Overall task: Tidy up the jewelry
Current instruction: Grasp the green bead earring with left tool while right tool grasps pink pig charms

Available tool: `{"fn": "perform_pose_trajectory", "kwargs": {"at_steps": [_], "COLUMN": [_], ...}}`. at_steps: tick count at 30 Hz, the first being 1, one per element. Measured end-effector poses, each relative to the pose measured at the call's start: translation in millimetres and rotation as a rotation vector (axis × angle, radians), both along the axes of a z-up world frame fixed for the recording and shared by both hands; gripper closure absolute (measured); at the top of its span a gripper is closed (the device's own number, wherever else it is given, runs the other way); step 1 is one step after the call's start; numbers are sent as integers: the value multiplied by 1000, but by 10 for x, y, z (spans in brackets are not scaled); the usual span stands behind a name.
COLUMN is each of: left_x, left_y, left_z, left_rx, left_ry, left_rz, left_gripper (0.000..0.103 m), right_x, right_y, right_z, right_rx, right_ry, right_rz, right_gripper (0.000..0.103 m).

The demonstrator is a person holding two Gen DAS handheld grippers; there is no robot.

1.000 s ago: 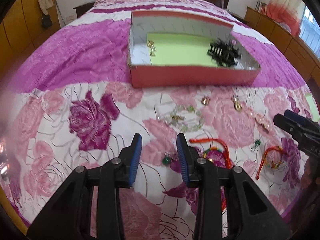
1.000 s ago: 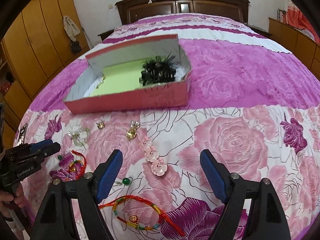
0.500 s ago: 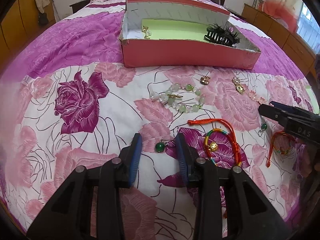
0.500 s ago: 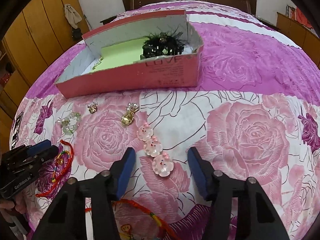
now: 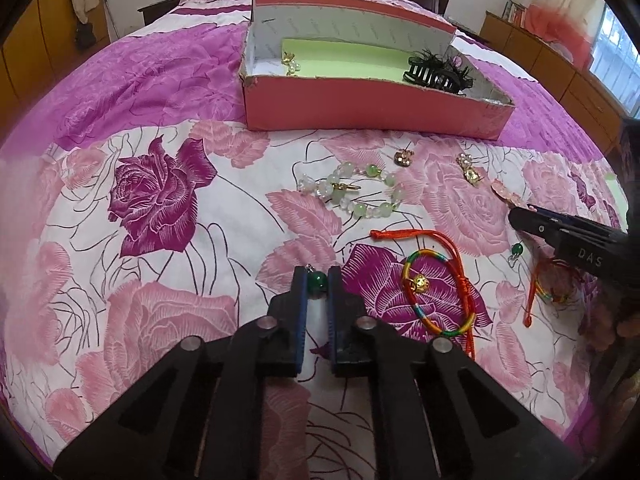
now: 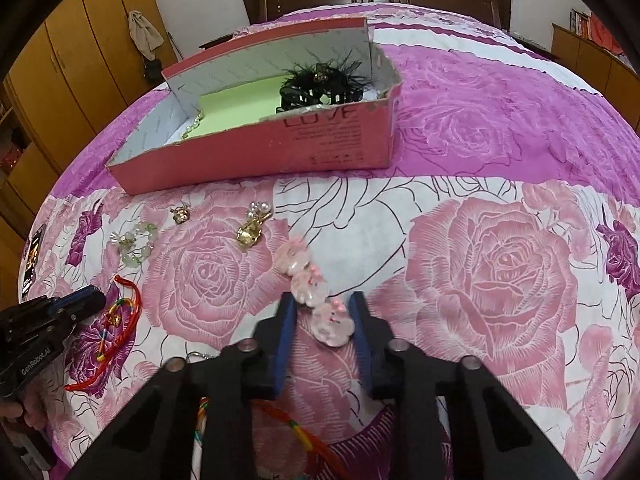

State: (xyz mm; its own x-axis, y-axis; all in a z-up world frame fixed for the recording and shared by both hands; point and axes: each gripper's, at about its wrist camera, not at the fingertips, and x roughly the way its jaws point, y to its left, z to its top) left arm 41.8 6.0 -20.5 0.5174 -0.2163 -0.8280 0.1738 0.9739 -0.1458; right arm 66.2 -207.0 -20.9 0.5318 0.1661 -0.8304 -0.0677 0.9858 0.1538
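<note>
A: From the left wrist view, what is already in the pink box [image 5: 372, 110]?

B: 2 pieces: a small gold and pearl piece [image 5: 291, 63] in the box's left corner and a black feathered hair clip [image 5: 438, 70] at its right end. Everything else lies on the bed, on the near side of the box: a green bead bracelet [image 5: 352, 192], 2 gold charms, a rainbow cord bracelet [image 5: 436, 292] and a red cord.

A: And the left gripper [image 5: 317, 280]?

B: Its fingers have just been closing and now pinch a green bead earring [image 5: 318, 279], down at the bedspread, well short of the box.

A: The right wrist view?

B: The right gripper [image 6: 323, 312] has also been closing. Its fingers now stand close on either side of a pink flower hair clip [image 6: 316, 296], near the box's front wall; I cannot tell whether they press it yet.

A: So how far along?

B: Early, I would judge. 2 stored, 2 being picked, several waiting.
</note>
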Motion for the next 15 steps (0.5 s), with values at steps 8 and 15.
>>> {"fn": "perform_pose_trajectory", "kwargs": {"at_steps": [8, 15], "left_x": [-62, -95], "left_y": [37, 47], "left_z": [119, 278], "left_rx": [-20, -29], "left_ry": [-30, -73], "left_rz": [8, 14], "left_gripper": [102, 102], "right_x": [-133, -249], "right_y": [-25, -7], "right_z": [141, 306], "right_rx": [51, 56], "right_ry": [-49, -100], "right_rz": [8, 10], "right_gripper": [83, 83]}}
